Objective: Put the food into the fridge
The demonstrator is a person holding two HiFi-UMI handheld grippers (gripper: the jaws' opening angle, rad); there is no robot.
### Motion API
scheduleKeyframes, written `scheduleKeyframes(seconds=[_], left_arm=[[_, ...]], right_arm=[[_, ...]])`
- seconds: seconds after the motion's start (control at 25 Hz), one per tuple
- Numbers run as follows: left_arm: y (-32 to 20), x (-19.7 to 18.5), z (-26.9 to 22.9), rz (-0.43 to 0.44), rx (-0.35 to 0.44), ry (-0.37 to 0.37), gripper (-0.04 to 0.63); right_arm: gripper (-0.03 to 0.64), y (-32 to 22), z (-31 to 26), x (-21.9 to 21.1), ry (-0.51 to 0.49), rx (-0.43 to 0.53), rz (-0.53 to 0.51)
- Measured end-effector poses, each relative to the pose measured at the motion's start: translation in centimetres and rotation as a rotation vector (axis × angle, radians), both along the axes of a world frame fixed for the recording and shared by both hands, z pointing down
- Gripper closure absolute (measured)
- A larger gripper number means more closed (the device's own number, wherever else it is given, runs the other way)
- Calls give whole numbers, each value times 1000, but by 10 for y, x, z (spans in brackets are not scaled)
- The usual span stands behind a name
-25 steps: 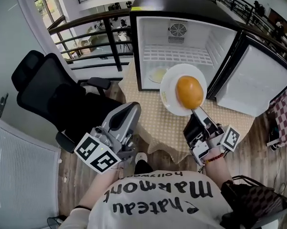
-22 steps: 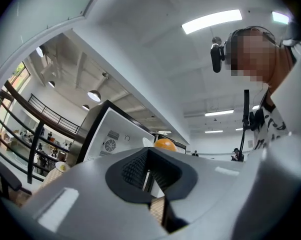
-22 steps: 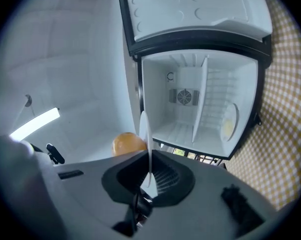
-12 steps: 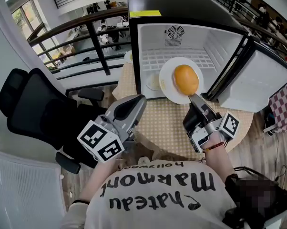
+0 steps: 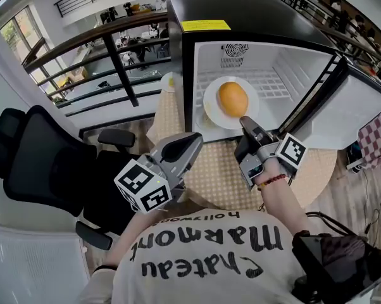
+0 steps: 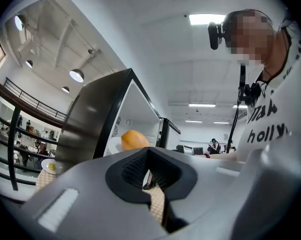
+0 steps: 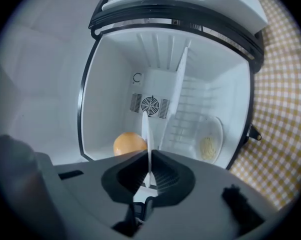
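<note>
Two plates are showing in the right gripper view, but the head view is giving only one. The dish of pale food point(image 7: 209, 140) lying on the fridge point(image 5: 241, 8) floor is hiding there behind the white plate point(image 5: 211, 109) being carried. That carried plate is appearing edge-on in the right gripper view, a thin white line, and the round orange food point(image 5: 233, 99) on it is sitting half behind the gripper body.

The right gripper point(image 5: 246, 124) is reaching forward from an outstretched forearm. Its jaws are pinching the plate's near rim and holding it roughly level at the fridge mouth, over the wire shelf. Whether the plate is touching anything below, I cannot tell.

The left gripper point(image 5: 189, 143) is hanging back, low over the checked table point(image 5: 219, 166), with its jaws pressed together on nothing. From its view only the top of the food is peeking over the gripper body.

The door point(image 5: 361, 116) is standing swung wide to the right, leaving the opening free. A black chair point(image 5: 38, 163) is crowding the left side.
</note>
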State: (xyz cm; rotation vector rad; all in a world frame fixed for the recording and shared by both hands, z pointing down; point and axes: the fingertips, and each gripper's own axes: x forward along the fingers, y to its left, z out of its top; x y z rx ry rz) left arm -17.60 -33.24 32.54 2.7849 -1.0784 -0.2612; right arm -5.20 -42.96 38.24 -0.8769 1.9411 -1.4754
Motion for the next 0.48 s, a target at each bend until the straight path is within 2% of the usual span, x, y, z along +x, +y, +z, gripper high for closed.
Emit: scheduleKeyframes(seconds=[0.24,0.48], left_arm=[[-16,1,9,64,-35,3,591],[-30,4,19,106,-54,-2,591]], right_arm=[[592,-20,10,-1,59,-49,85],[592,-38,13,-6,48,-60,105]])
